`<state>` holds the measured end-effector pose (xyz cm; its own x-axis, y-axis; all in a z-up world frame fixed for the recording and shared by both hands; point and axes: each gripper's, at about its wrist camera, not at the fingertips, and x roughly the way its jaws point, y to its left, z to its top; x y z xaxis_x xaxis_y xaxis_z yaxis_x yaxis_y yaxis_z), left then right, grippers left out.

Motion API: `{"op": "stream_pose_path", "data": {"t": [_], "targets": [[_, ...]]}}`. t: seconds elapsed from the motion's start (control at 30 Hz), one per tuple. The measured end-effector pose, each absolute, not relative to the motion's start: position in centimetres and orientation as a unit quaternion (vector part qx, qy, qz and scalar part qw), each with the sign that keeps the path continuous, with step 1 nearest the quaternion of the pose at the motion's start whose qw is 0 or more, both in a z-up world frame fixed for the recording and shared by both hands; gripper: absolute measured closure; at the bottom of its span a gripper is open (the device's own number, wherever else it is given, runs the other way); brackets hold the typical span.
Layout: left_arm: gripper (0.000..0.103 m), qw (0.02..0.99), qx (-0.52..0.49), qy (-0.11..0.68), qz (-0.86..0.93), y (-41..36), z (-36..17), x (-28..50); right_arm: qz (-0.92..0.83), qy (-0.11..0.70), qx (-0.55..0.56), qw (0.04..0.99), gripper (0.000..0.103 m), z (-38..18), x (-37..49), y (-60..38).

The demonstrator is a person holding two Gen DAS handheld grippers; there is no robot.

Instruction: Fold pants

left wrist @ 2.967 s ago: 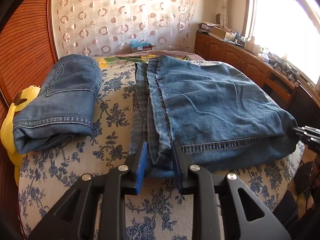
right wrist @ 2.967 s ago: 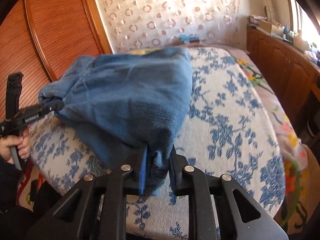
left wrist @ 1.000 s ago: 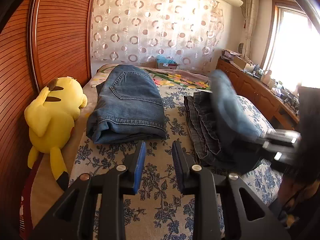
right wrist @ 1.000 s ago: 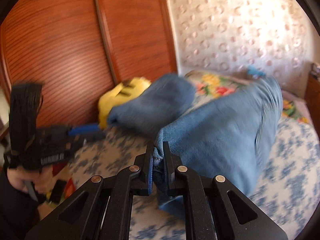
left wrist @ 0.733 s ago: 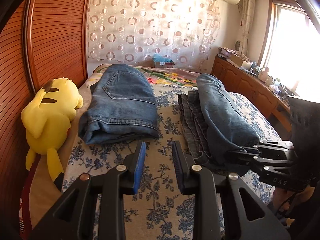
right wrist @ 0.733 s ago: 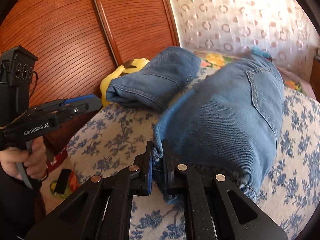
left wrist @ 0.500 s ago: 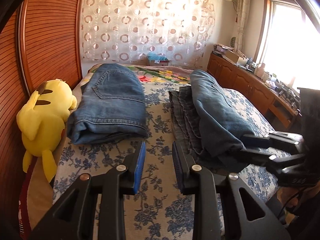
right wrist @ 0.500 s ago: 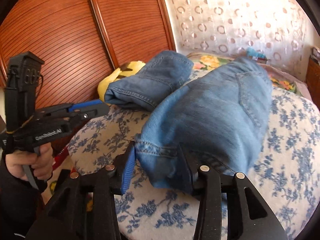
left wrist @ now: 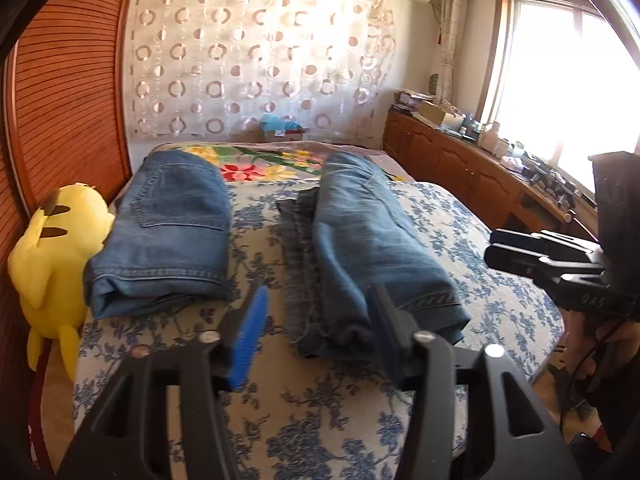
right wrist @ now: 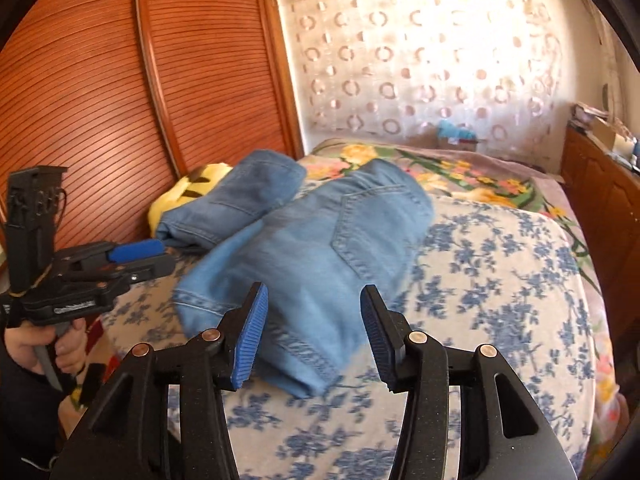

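A pair of blue jeans (left wrist: 360, 236) lies folded lengthwise into a long narrow bundle on the bed's floral cover; it also shows in the right wrist view (right wrist: 320, 256). My left gripper (left wrist: 316, 336) is open and empty, just short of the bundle's near end. My right gripper (right wrist: 312, 336) is open and empty, held over the near hem of the jeans. Each gripper shows in the other's view: the right one (left wrist: 560, 264) at the bed's right edge, the left one (right wrist: 116, 264) at its left.
A second, darker pair of folded jeans (left wrist: 172, 232) lies to the left on the bed. A yellow plush toy (left wrist: 48, 264) sits by the wooden wardrobe doors (right wrist: 140, 100). A wooden cabinet (left wrist: 460, 164) with clutter runs under the window on the right.
The right gripper carried the jeans' edge over to the left, laid it down as a fold and opened. The left gripper let go earlier, pulled back and opened wider.
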<state>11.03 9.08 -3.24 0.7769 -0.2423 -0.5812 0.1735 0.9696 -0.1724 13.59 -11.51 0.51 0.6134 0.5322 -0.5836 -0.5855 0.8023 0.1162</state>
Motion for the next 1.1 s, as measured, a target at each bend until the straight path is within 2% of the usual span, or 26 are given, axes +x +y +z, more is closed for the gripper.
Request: {"op": "stream_pose_path", "data": {"t": [0.03,0.27,0.4,0.77,1.1], "targets": [[0.039,0.941,-0.056,0.314,-0.114,8.9,-3.2,11.1,0.309,0.311,-0.043,0.898,0.054,0.4,13.7,-11.7],[0.039,0.934,-0.055,0.326,-0.134,7.1,-3.8,12.6,0.298,0.314,-0.049,0.900,0.053,-0.7,14.0,-12.3],[0.040,0.929,-0.050,0.342,-0.134,6.5,-5.1,13.5,0.294,0.310,-0.057,0.902,0.048,-0.6,15.6,-12.3],[0.040,0.921,-0.055,0.361,-0.132,6.9,-6.9,14.5,0.292,0.312,-0.063,0.902,0.041,0.2,25.3,-11.8],[0.039,0.916,-0.069,0.371,-0.134,7.6,-7.8,15.1,0.334,0.351,-0.076,0.872,0.041,-0.9,34.9,-7.6]]}}
